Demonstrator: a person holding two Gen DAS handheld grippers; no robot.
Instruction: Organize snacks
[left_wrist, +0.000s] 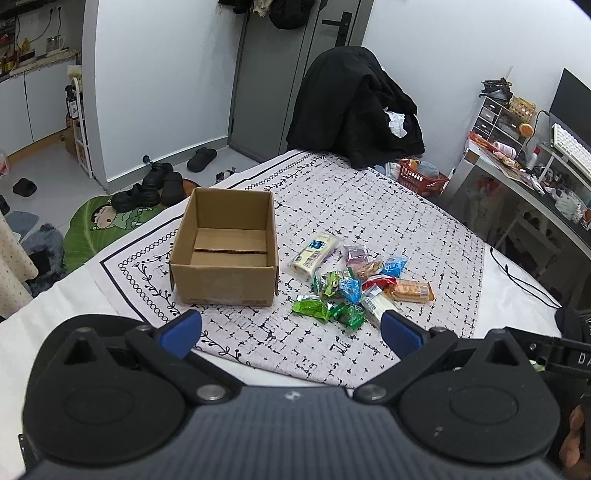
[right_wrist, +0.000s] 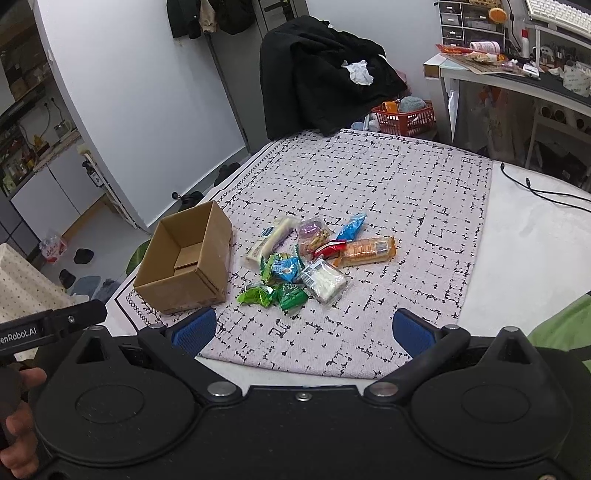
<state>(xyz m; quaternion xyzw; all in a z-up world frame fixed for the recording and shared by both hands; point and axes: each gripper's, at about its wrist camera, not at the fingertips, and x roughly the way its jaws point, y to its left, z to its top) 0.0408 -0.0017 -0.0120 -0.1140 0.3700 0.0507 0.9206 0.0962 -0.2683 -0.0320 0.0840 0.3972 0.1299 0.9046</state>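
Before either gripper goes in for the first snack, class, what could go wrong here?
1. The snack packets lie overlapped in a heap, so the fingers may pinch two at once.
2. The open cardboard box is empty and looks light; a bump could push it along the cloth.

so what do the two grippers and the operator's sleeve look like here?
Both the left gripper and the right gripper have black bodies with round hubs, silver pivot bolts and blue finger pads. White lettering marks a side bar. A green sleeve shows at right.
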